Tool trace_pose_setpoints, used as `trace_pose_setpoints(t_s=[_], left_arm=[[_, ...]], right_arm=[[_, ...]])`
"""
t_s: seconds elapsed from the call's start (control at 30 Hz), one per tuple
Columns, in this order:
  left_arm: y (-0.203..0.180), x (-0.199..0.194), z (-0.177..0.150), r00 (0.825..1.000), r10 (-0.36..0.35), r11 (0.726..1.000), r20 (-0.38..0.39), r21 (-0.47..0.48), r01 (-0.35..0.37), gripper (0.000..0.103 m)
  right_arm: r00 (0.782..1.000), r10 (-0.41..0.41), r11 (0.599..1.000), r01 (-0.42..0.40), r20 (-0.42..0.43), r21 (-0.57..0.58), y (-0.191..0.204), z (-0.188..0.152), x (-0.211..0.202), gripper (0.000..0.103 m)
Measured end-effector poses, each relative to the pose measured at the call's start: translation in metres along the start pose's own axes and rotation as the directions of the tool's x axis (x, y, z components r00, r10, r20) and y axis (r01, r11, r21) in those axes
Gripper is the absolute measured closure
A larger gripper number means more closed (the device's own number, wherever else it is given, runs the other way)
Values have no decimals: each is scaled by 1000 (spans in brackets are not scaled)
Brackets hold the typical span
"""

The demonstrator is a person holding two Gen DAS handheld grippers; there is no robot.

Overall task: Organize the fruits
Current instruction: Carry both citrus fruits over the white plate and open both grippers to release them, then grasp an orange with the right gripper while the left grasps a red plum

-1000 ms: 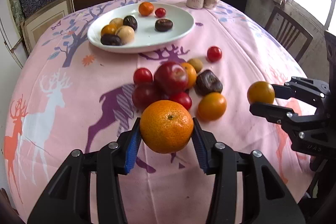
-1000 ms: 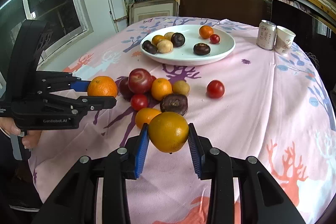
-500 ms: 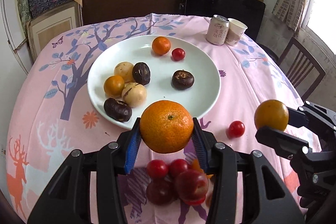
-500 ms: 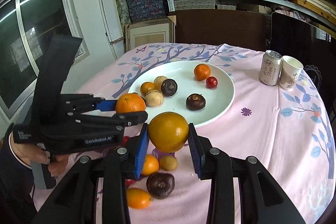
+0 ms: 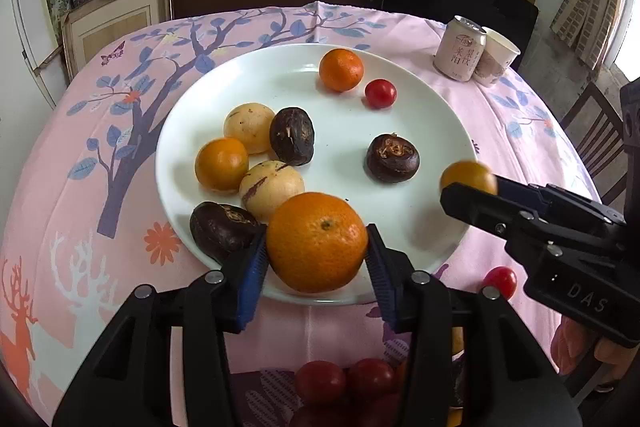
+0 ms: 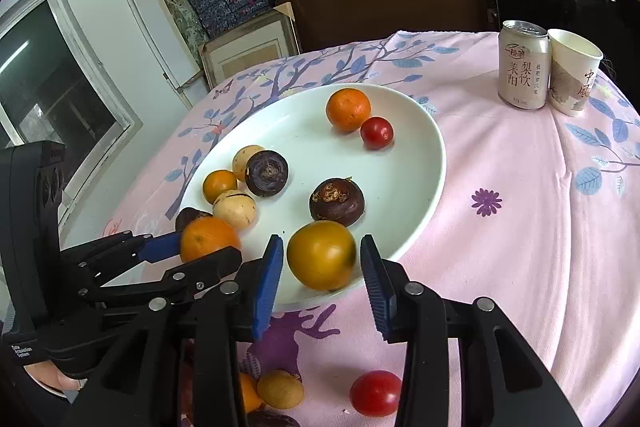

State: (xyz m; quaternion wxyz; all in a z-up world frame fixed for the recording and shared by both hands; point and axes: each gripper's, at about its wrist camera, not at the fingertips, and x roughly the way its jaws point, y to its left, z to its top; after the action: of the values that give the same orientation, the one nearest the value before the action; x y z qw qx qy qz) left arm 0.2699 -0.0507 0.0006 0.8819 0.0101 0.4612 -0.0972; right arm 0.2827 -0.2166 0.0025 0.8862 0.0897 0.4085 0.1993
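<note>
Pink tablecloth (image 6: 520,247) bears plate (image 6: 432,163), can (image 6: 522,65), seemingly paper cup (image 6: 572,75).

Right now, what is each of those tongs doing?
Left tongs: just opened; orange sits loose between them.
Right tongs: just opened; yellow fruit loose between them.

A round table under a pink printed cloth, laid with a plate, two drink vessels and loose fruit.

The round table's pink tablecloth (image 5: 520,147), printed with blue-leaved trees, deer and small flowers, carries a wide white ceramic plate (image 5: 432,115) near its middle. Toward the far right edge a pale aluminium drink can (image 6: 523,63) stands upright, touching a white paper cup (image 6: 573,71). On the near cloth lie a loose red cherry tomato (image 6: 375,392), a small tan round fruit (image 6: 280,388) and a cluster of dark red fruits (image 5: 340,383).
</note>
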Motion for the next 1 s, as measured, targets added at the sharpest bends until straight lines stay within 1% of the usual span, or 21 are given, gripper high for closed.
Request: trace_pose_setpoints(t_s=[0.03,0.07,0.13,0.17,0.27,0.43,0.6,0.67,0.7,0.77,0.9,1.0], left_arm=[[0,-2,0,1000,-3,1000,11,-3,3,46],[0,-5,0,1000,4,1000,26,-6,-3,35],[-1,-12,0,997,41,999,67,-12,-40,27],[-2,-16,0,996,47,999,81,-11,-46,27],[-4,-24,-2,996,29,1000,86,-8,-29,27],[-10,-38,-8,994,35,999,99,15,-37,26],[-14,-52,-23,993,40,998,109,34,-44,22],[-13,-57,-30,992,51,998,114,38,-55,17],[-11,-60,-34,992,52,998,115,39,-57,17],[-7,-65,-43,991,58,997,118,35,-62,14],[4,-74,-61,991,60,998,124,9,-61,13],[10,-77,-72,992,64,998,111,2,-64,12]], right_arm=[[1000,-2,1000,2,4,-7,1,-1,-2,62],[1000,4,1000,-4,7,-8,1,-2,-5,62],[1000,7,1000,-7,15,-7,1,-3,-12,62],[1000,10,1000,-9,19,-10,1,-4,-16,62],[999,19,1000,-19,28,-13,1,-8,-28,62],[999,30,999,-29,37,-31,6,-21,-47,59],[999,22,999,-20,37,-46,8,-42,-68,53],[999,13,998,-11,30,-56,10,-51,-75,52],[1000,13,998,-12,22,-61,11,-57,-77,49],[1000,16,996,-16,-6,-82,16,-70,-80,46],[997,3,985,-16,-73,-173,38,-98,-80,46],[993,2,976,-28,-121,-215,54,-116,-75,45]])
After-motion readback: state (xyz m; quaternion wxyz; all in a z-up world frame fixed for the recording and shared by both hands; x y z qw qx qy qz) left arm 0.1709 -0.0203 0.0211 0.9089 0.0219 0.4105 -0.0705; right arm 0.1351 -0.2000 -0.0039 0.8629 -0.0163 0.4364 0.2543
